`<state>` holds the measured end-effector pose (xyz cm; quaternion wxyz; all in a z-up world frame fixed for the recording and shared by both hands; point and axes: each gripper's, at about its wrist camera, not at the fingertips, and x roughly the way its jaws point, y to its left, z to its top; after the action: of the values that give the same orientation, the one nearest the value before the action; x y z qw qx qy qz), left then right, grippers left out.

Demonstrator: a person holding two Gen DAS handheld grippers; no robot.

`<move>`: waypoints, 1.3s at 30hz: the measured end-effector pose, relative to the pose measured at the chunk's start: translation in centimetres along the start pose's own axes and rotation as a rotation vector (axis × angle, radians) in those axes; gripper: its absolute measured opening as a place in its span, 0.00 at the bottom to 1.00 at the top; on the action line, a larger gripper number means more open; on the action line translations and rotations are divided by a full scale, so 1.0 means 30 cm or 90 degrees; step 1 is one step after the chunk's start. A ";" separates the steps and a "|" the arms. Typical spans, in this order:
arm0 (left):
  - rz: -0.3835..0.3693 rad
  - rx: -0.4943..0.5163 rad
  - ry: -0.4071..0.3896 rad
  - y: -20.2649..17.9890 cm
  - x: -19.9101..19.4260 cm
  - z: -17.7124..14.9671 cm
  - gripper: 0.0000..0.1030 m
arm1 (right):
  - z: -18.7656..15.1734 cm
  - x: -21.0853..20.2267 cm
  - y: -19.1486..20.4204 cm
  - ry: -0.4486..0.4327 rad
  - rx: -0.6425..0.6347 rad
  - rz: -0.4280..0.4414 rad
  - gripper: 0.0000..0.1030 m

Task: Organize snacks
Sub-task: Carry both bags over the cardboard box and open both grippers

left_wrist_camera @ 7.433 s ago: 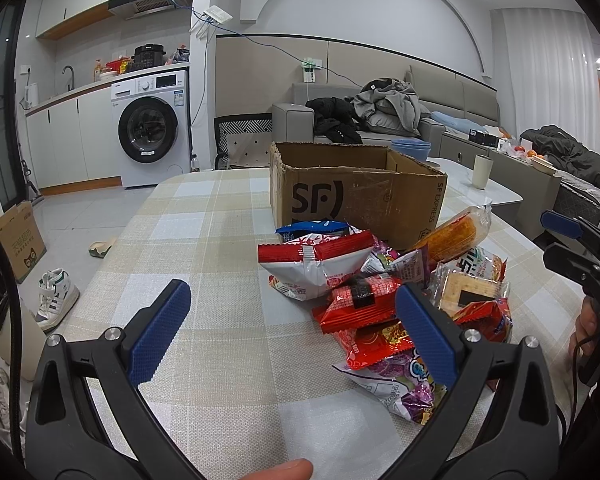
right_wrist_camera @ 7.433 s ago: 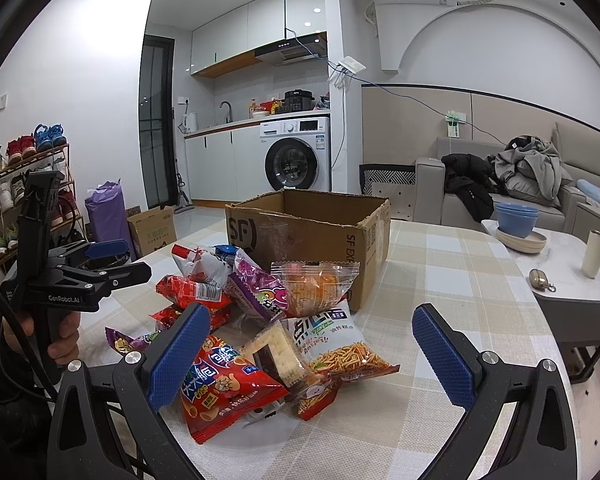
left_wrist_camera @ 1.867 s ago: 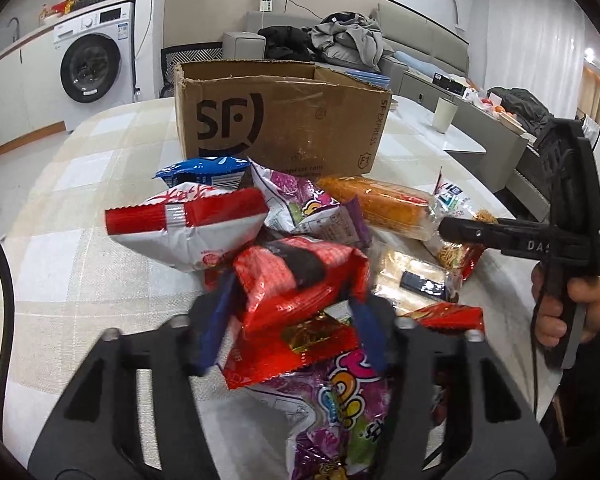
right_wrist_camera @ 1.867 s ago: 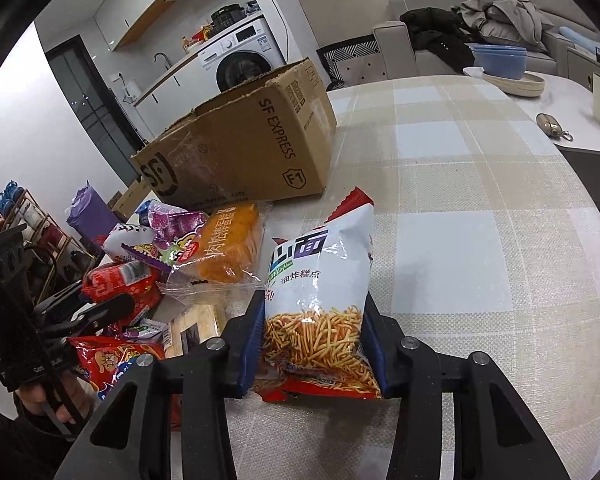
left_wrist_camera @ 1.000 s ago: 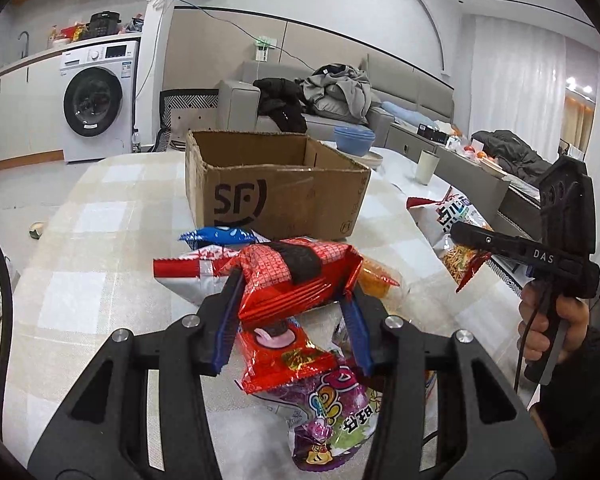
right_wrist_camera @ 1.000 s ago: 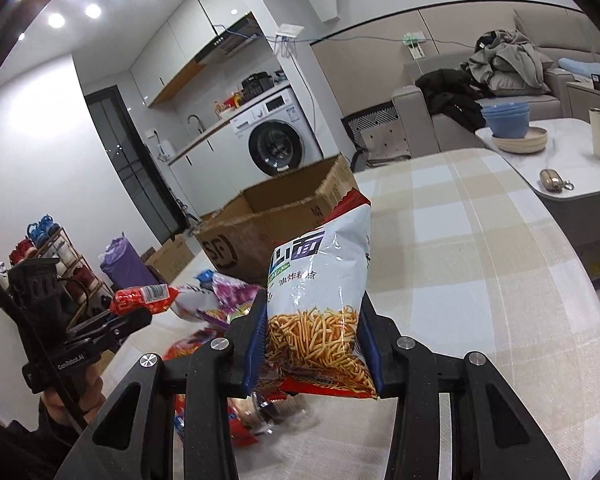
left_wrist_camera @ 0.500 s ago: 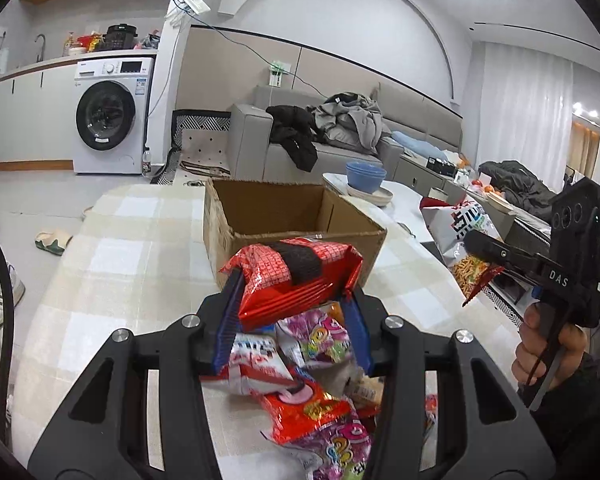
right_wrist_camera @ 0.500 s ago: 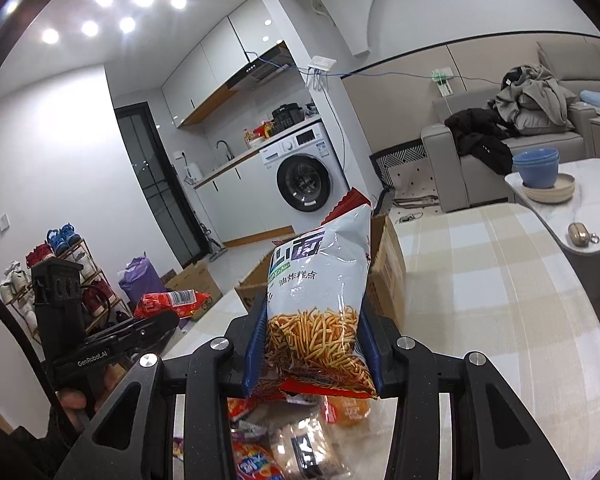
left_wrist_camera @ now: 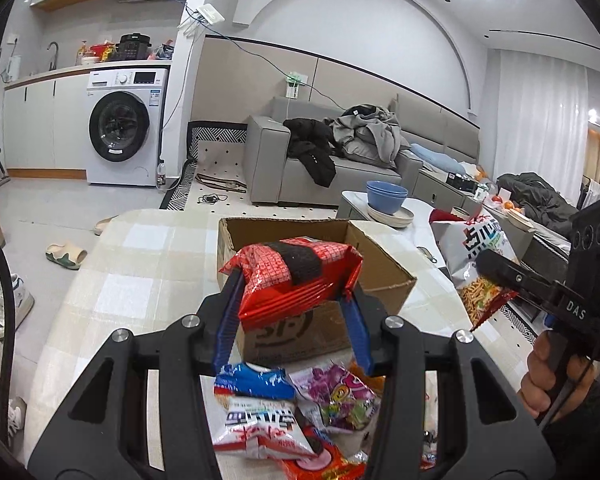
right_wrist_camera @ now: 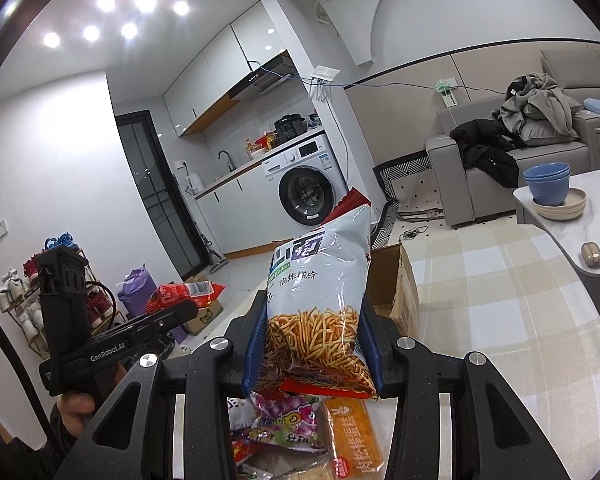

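- Red packet, crinkly foil with a dark band: gripped between the blue pads of the left tongs, lifted clear of the counter, level with the near rim of the box.
- Left tongs closed on that packet; both pads press its sides, and its top edge fans out above them.
- Cardboard box, open-topped, stands on the checked counter just beyond the left tongs. The part of its inside that shows looks bare; the rest is hidden by the red packet.
- Loose pile on the counter below the tongs: a blue bag, a white-and-red bag, a purple bag, red wrappers, and in the right wrist view an orange bar. None of these sorted yet.
- White bag of fried sticks: gripped low down by the right tongs, held upright in the air, to the right of the box.
- Right tongs closed on that bag; its top stands free above the pads.
- Judgement: task is early. Two snacks are lifted, none can be seen inside the box, and most of the pile remains.
- Next step likely calls for carrying each held bag over the box opening before letting go.
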<state>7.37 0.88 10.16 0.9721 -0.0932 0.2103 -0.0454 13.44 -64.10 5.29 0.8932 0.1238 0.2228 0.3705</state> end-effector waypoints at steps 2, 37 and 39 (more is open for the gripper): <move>0.003 -0.002 -0.001 -0.001 0.019 0.019 0.43 | 0.002 0.019 0.003 0.002 -0.002 0.000 0.40; 0.063 0.065 0.124 -0.015 0.604 0.045 0.43 | -0.001 0.418 -0.107 0.142 0.034 -0.044 0.42; 0.075 0.075 0.136 -0.011 0.623 0.038 0.43 | 0.001 0.421 -0.101 0.150 0.028 -0.049 0.43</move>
<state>24.79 -1.65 3.78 0.9490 -0.0177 0.3145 -0.0102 23.19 -57.16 0.28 0.8715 0.0900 0.3390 0.3427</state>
